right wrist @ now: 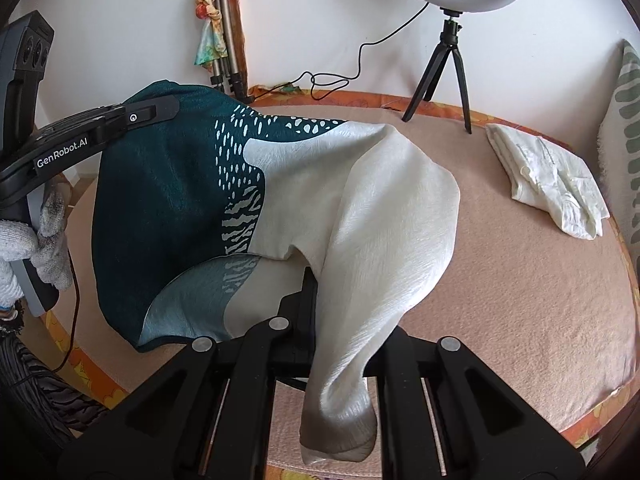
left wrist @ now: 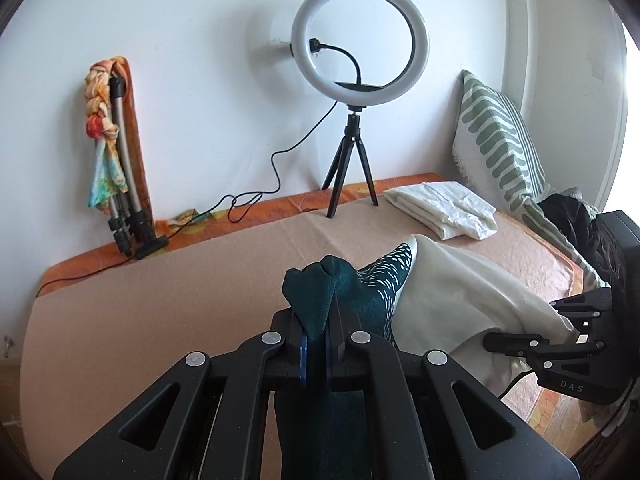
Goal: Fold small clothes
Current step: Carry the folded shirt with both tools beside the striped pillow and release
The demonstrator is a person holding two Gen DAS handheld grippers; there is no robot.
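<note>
Bed (right wrist: 520,280) w/ a pinkish-beige cover fills most of both views, orange floral edging along the wall side. White wall behind it

Garment (right wrist: 280,200), dark teal on one side & cream on the other, w/ a band of white dashes and stripes between the colours, hangs lifted above the bed, stretched between the two tools. Its teal end is toward the left hand-held gripper (left wrist: 316,344), cream end toward the right hand-held gripper (right wrist: 316,320)

Green-and-white patterned pillow (left wrist: 500,136) leans upright at the far right end of the bed. Ring light (left wrist: 360,40) on a small black tripod stands on the bed near the wall, cable trailing left. Folded tripod (left wrist: 124,184) w/ a colourful scarf tied on it leans against the wall at the far left

Folded white cloth (right wrist: 548,180) lies flat on the bed, just beside the pillow, well apart from the held garment

Left hand-held gripper: jaws pressed together, pinching a bunched teal corner that sticks up between them. Right hand-held gripper: jaws closed on the cream edge, cloth draping over & hiding the tips

Gloved hand (right wrist: 40,240) in right wrist view grips the left tool's handle
</note>
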